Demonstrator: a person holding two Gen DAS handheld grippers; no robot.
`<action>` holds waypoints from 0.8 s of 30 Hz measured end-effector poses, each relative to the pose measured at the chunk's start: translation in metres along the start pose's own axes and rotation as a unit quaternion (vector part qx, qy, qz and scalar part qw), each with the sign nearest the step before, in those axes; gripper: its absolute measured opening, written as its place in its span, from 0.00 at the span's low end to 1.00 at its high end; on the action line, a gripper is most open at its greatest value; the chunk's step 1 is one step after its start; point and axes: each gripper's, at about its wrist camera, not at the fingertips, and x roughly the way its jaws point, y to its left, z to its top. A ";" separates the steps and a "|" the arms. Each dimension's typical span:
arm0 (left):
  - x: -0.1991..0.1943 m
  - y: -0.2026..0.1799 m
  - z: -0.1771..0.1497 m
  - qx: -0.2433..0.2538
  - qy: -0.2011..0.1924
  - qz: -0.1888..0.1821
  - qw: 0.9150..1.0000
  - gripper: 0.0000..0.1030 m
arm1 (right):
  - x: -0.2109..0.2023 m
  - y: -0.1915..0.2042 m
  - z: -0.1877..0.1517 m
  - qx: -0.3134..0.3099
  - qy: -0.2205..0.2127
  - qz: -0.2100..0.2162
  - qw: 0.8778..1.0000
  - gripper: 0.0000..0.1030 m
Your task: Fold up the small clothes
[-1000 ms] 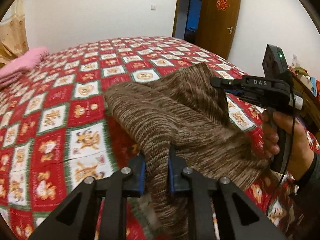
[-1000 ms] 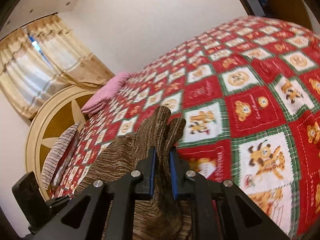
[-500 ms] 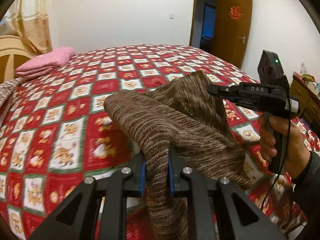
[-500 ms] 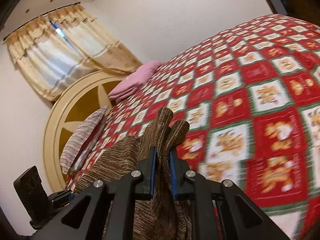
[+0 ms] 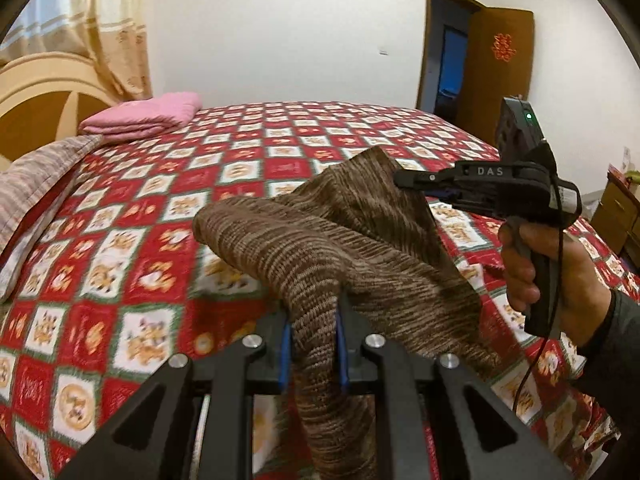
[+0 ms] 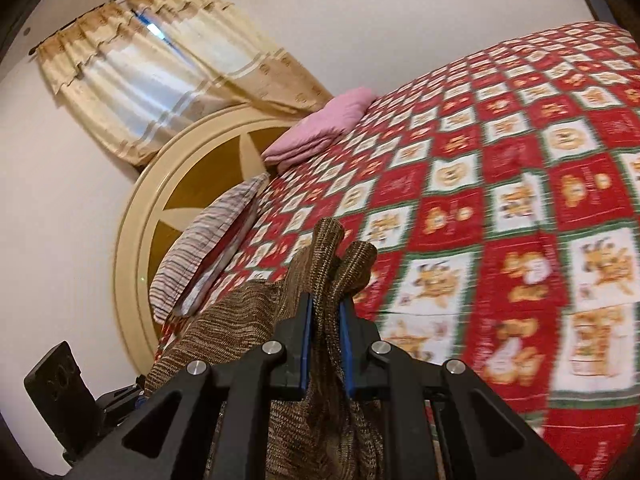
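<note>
Left wrist view, nearest first: the left gripper (image 5: 311, 350) has its blue pads closed tight on a bunched fold of the brown knit garment (image 5: 320, 256), which rises between the fingers and drapes away toward 1 o'clock, where the right gripper (image 5: 404, 180) pinches a peaked corner of the same cloth, the person's right hand (image 5: 560, 276) wrapped round its handle. In the right wrist view, that gripper (image 6: 326, 344) is likewise clamped on two rolled edges of the garment (image 6: 248, 320). Compared with a second ago, the cloth sits higher and the bed falls away below: more of the red checked quilt (image 5: 120, 240) shows, and the pink folded blanket (image 5: 148, 116) at 10 o'clock, the striped pillow (image 5: 28, 192) at 9 o'clock, the round headboard (image 6: 188, 184) and the curtain (image 6: 160, 68) have swung into sight. The garment has been lifted further off the quilt and carried toward the head of the bed, both grips unchanged. I judge this a lift-and-spread stage, the piece hanging slack between the two holds; it has yet to be laid flat before any fold is made. Farthest off, at 1 o'clock, stands the open brown door (image 5: 500, 76).
</note>
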 end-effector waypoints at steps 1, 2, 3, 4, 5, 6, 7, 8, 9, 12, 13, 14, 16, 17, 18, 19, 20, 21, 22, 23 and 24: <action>-0.003 0.007 -0.003 -0.005 0.000 0.005 1.000 0.18 | 0.007 0.005 -0.001 -0.002 0.005 0.004 1.000 0.12; -0.004 0.013 -0.005 -0.007 0.000 0.007 1.000 0.18 | 0.013 0.008 -0.002 -0.004 0.009 0.007 1.000 0.12; -0.006 0.018 -0.008 -0.010 0.001 0.010 1.000 0.18 | 0.020 0.012 -0.003 -0.005 0.013 0.010 1.000 0.12; -0.007 0.024 -0.011 -0.014 0.001 0.016 1.000 0.18 | 0.027 0.016 -0.004 -0.007 0.017 0.014 1.000 0.12; -0.010 0.027 -0.014 -0.018 0.001 0.018 1.000 0.18 | 0.034 0.021 -0.005 -0.008 0.022 0.017 1.000 0.12; -0.013 0.032 -0.017 -0.023 0.002 0.020 1.000 0.18 | 0.041 0.025 -0.005 -0.011 0.027 0.021 0.999 0.12; -0.014 0.036 -0.019 -0.028 0.004 0.022 0.999 0.18 | 0.049 0.031 -0.007 -0.015 0.034 0.024 0.999 0.12; -0.015 0.041 -0.022 -0.035 0.005 0.025 0.999 0.18 | 0.053 0.034 -0.009 -0.018 0.038 0.026 0.999 0.12; -0.016 0.045 -0.024 -0.039 0.007 0.026 0.999 0.18 | 0.058 0.038 -0.010 -0.021 0.042 0.028 0.999 0.12; -0.021 0.054 -0.032 -0.047 0.007 0.031 0.998 0.18 | 0.073 0.052 -0.016 -0.030 0.053 0.032 0.998 0.12; -0.025 0.056 -0.035 -0.049 0.007 0.033 0.998 0.18 | 0.078 0.056 -0.018 -0.031 0.057 0.034 0.997 0.12; -0.027 0.060 -0.038 -0.051 0.007 0.034 0.998 0.18 | 0.081 0.058 -0.018 -0.032 0.059 0.035 0.997 0.12; -0.030 0.066 -0.042 -0.056 0.006 0.035 0.998 0.18 | 0.088 0.064 -0.021 -0.035 0.065 0.037 0.997 0.12; -0.032 0.068 -0.044 -0.059 0.007 0.036 0.998 0.18 | 0.092 0.066 -0.022 -0.036 0.069 0.037 0.996 0.12; -0.033 0.069 -0.046 -0.060 0.007 0.037 0.997 0.18 | 0.095 0.069 -0.024 -0.038 0.072 0.036 0.996 0.12; -0.033 0.071 -0.048 -0.063 0.007 0.037 0.997 0.18 | 0.097 0.069 -0.024 -0.039 0.074 0.037 0.996 0.12; -0.034 0.072 -0.050 -0.063 0.008 0.037 0.997 0.18 | 0.100 0.071 -0.026 -0.040 0.077 0.036 0.996 0.12; -0.035 0.073 -0.052 -0.064 0.008 0.037 0.997 0.18 | 0.102 0.072 -0.027 -0.041 0.079 0.036 0.995 0.12; -0.035 0.074 -0.054 -0.065 0.009 0.038 0.997 0.18 | 0.104 0.073 -0.028 -0.040 0.081 0.035 0.995 0.12; -0.036 0.076 -0.057 -0.065 0.010 0.038 0.997 0.18 | 0.104 0.074 -0.029 -0.040 0.083 0.035 0.995 0.12; -0.037 0.077 -0.059 -0.066 0.011 0.039 0.997 0.18 | 0.106 0.074 -0.030 -0.040 0.085 0.035 0.995 0.12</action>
